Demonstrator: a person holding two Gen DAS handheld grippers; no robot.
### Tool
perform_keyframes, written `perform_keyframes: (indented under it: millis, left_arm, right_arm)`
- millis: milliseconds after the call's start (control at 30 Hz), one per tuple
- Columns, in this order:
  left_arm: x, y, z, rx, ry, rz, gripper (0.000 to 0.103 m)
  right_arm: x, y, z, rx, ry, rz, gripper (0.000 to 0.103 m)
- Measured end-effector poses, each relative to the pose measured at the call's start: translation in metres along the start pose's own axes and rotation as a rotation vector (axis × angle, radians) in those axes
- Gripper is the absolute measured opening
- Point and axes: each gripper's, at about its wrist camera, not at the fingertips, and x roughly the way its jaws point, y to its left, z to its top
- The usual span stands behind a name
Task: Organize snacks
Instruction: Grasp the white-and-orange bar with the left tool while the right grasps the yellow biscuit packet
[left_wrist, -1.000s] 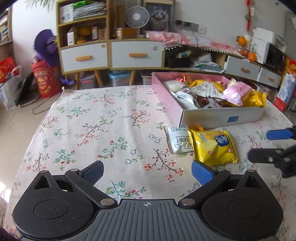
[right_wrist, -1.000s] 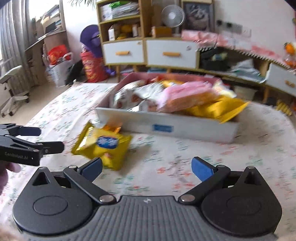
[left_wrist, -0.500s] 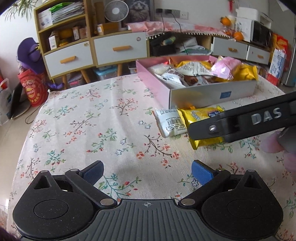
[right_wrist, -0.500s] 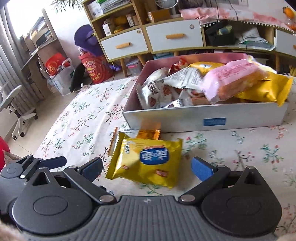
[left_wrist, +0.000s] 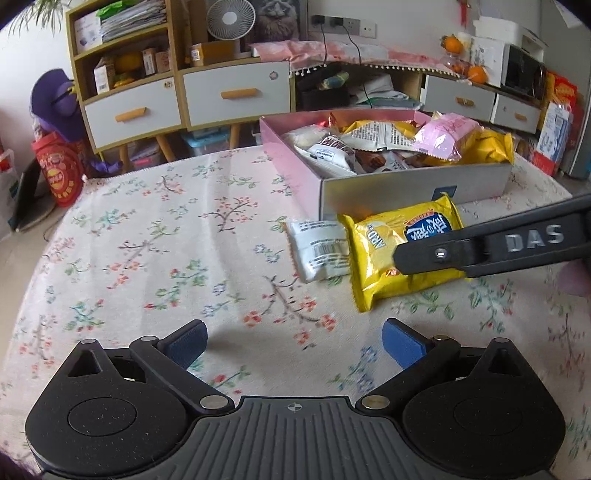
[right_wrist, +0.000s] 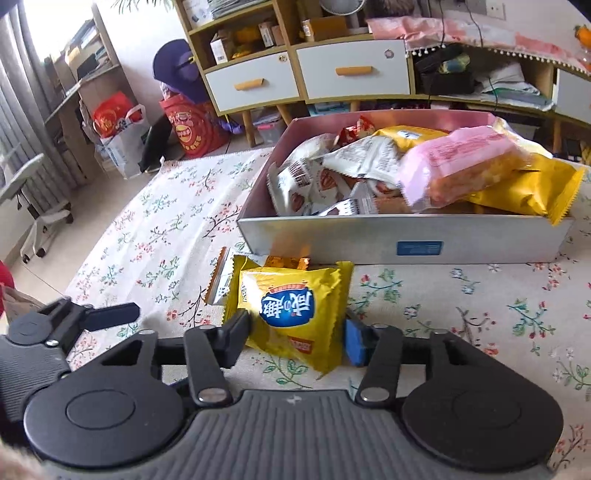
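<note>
- Back wall: wooden shelf unit with white drawers and orange handles; a fan on top.
- Wall sockets with cables hanging.
- Floor: pale; red bag and office chair standing on it.
- Daylight through curtain at left.

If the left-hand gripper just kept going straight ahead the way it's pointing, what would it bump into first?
Probably the flowered tablecloth: the left gripper is open, tilted downward over bare cloth. The white packet lies right of that line.
</note>
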Motion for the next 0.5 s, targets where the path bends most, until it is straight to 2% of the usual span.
perform_keyframes:
  millis: [67,100,267,500]
  left_arm:
    - [0.003,-0.003,0.002,-0.010,-0.005,0.001,0.102]
    - [0.005,-0.005,0.004,-0.013,-0.008,0.004,0.102]
    - [0.011,-0.014,0.011,-0.025,-0.024,0.015,0.102]
    - [0.019,-0.028,0.020,-0.047,-0.067,0.060,0.101]
  right_arm:
    - [-0.003,-0.004,0.001,0.006,-0.004,0.011,0.039]
    - [-0.006,-0.008,0.001,0.007,-0.009,0.011,0.033]
    - [-0.016,-0.026,0.005,0.044,-0.034,0.028,0.024]
    - [-0.024,-0.055,0.002,0.101,-0.039,0.031,0.023]
